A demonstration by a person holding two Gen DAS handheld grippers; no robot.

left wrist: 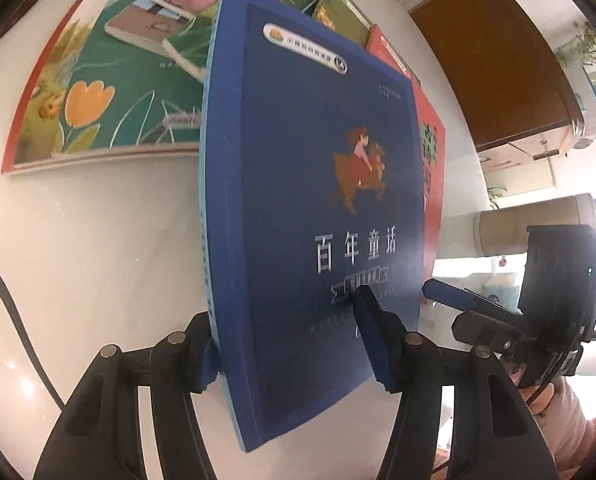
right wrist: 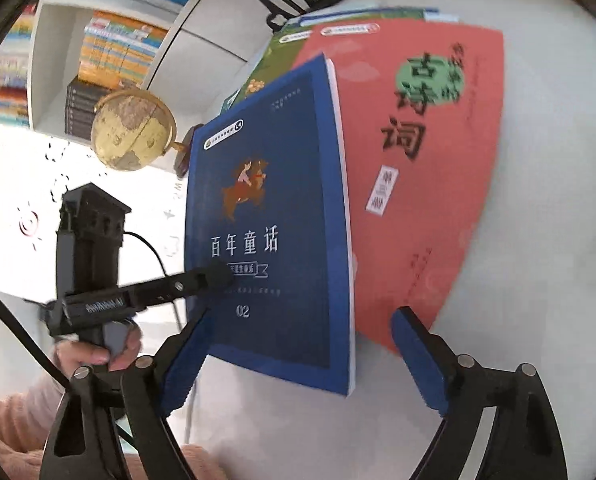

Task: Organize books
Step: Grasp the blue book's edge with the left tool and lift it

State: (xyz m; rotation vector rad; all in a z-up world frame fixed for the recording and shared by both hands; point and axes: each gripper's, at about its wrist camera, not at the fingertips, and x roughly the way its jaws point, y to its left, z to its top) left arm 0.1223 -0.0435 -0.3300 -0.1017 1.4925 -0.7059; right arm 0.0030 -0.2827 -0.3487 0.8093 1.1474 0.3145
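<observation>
The left gripper (left wrist: 293,344) is clamping the near edge of the blue book (left wrist: 318,208), one pad on the cover and one behind the spine, holding it tilted up off the white table (left wrist: 89,264). The right gripper (right wrist: 302,364) is standing with jaws apart around the book's near corner (pads not pressing). A red book (right wrist: 426,184) is lying flat just to the right, and green books (left wrist: 109,92) are lying at the far left.

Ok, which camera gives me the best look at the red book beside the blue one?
The right wrist view: there the red book lies flat on the white table with nearly its whole cover and title showing, only its near-left part hidden behind the blue book. The left wrist view shows just a thin red strip past the blue book's far side.
</observation>
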